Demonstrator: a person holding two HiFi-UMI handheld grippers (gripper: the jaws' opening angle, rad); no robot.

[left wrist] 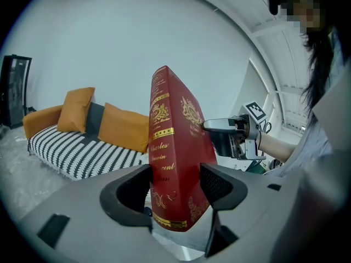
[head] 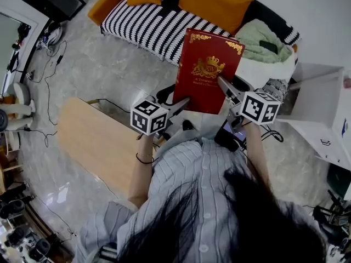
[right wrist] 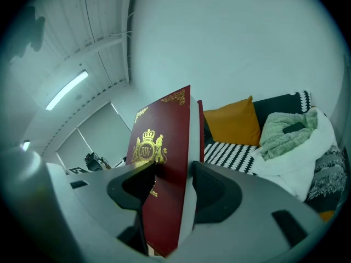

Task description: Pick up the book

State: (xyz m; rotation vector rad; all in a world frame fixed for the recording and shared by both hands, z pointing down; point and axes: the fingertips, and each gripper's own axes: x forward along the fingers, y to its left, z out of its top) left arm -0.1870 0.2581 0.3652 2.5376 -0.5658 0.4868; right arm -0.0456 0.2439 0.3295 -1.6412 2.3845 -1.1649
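The book [head: 207,70] is lifted and in the air. The left gripper [head: 185,101] pinches its spine and the right gripper [head: 224,85] its page edge. The pick-up seems done; next, both grips must hold firm.

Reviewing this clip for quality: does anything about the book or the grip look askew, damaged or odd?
Nothing stands out. The red book is closed and looks undamaged, held upright in the air, with the left gripper clamped across its spine side and the right gripper across its page edge.
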